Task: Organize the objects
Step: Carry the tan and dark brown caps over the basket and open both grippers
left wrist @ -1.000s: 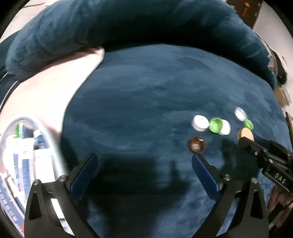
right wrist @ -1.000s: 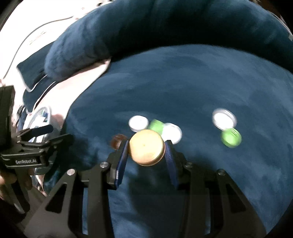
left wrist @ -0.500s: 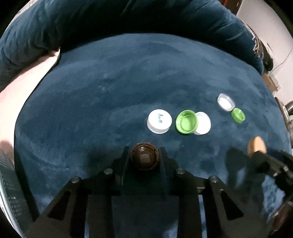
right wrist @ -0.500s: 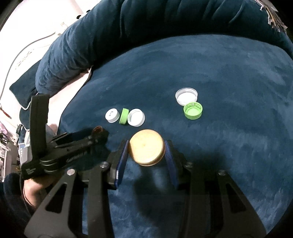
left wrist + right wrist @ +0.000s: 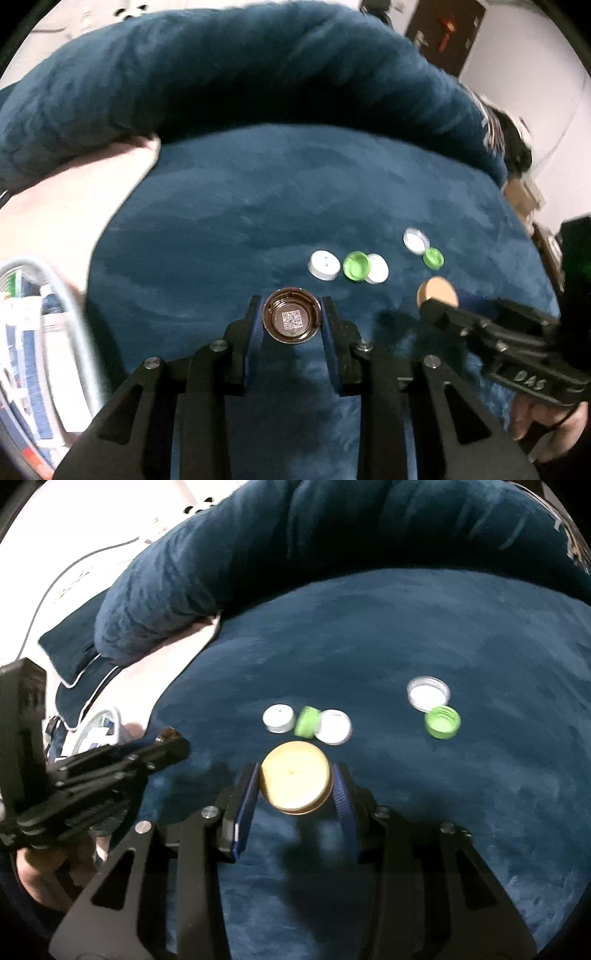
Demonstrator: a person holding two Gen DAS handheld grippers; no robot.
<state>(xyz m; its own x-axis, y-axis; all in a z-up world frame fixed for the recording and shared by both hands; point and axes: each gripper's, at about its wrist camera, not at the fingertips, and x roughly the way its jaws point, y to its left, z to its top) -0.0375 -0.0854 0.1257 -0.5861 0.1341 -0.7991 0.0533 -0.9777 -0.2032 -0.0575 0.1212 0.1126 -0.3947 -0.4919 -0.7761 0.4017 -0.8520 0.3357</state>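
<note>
My left gripper (image 5: 291, 317) is shut on a brown bottle cap (image 5: 291, 319), open side up with a QR code inside, held above the blue cushion (image 5: 258, 206). My right gripper (image 5: 294, 782) is shut on a tan cap (image 5: 294, 781), which also shows in the left wrist view (image 5: 437, 291). On the cushion lie a white cap (image 5: 279, 718), a green cap on edge (image 5: 308, 722) and a white cap (image 5: 334, 727) in a row. Further right lie a white cap (image 5: 428, 694) and a green cap (image 5: 442, 722) touching.
A thick blue bolster (image 5: 258, 74) curves around the back of the cushion. A clear round container (image 5: 33, 332) with packets stands at the left on a pale surface (image 5: 55, 210). The left gripper shows in the right wrist view (image 5: 110, 771).
My left gripper closed on the brown cap and lifted it off the cushion. My right gripper kept hold of the tan cap and shifted a little.
</note>
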